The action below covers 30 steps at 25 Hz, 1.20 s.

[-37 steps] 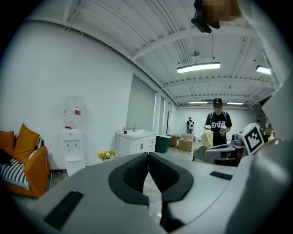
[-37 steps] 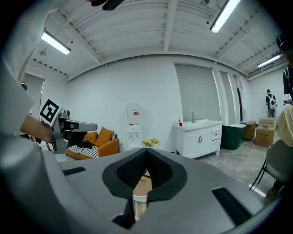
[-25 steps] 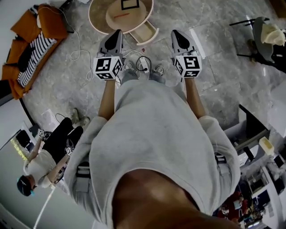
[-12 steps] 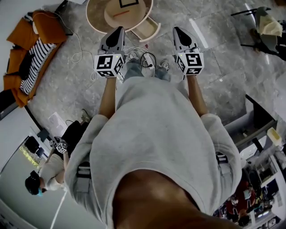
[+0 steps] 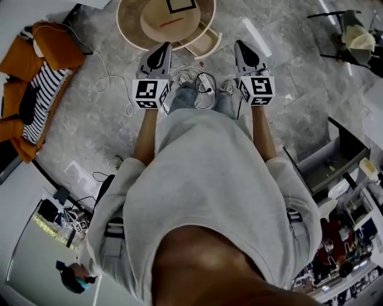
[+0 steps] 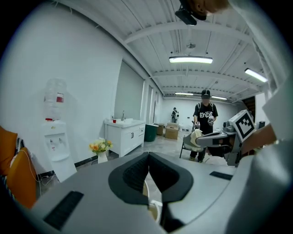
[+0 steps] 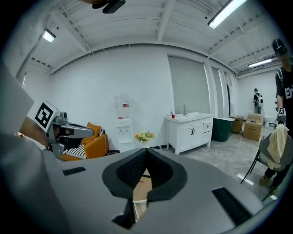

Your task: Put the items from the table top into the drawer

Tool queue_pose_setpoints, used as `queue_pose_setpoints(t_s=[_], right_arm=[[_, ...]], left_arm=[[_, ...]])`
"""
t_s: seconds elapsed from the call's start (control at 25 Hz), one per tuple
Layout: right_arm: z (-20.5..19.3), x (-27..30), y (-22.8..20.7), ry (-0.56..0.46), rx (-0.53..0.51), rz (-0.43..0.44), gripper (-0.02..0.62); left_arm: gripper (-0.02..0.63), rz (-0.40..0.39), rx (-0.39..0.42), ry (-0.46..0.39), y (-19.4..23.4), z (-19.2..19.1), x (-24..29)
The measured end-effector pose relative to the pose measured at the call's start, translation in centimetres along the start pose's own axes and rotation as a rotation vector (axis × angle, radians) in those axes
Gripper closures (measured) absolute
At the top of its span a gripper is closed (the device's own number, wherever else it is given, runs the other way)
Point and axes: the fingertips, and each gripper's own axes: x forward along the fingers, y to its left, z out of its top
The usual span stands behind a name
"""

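left gripper (image 5: 161, 50): jaws pressed together at the tips, with nothing between them. It is held out in front of the person and points toward the table.
right gripper (image 5: 242, 48): jaws pressed together and empty. It is level with the left gripper and well apart from it.
table (image 5: 128, 27): round and tan. It stands just ahead of the left gripper's tip, and ahead and to the left of the right gripper.
drawer (image 5: 202, 43): pulled open at the table's near edge. It lies between the two gripper tips and a little ahead of them, touching neither.
red item (image 5: 170, 22): thin, lying on the table top ahead of the left gripper and apart from it.
black square (image 5: 181, 5): on the far part of the table top, cut off by the picture edge. What it is cannot be told.
cables (image 5: 200, 80): on the floor, below and between the two grippers.
sofa (image 5: 57, 42): orange with a striped cushion (image 5: 45, 75), well to the left of the left gripper.
beyond the left gripper's jaws: a water dispenser (image 6: 56, 132), flowers (image 6: 100, 146) and a white cabinet (image 6: 126, 134) to the left. A person in black (image 6: 206, 119) stands far off to the right.
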Motion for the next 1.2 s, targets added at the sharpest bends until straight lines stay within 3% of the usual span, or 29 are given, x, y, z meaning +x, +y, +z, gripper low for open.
queue_pose_setpoints(t_s=[0.28,0.84,1.2], right_arm=[[-2.1,3.1,1.5,0.046,0.023,-0.032,0.572],[-9.5,8.9,-2.2,0.121,0.018,0.105,0.572],[-16.4,13.7,-0.4,0.188,0.013,0.175,0.571]], left_arm=[[0.591,-0.052,-0.031,0.039,3.1,-3.7,1.7],[0.591,0.059,-0.122,0.095,2.5,-12.4,6.7],[0.591,0.093,-0.159,0.114,4.7,-19.0,8.4]])
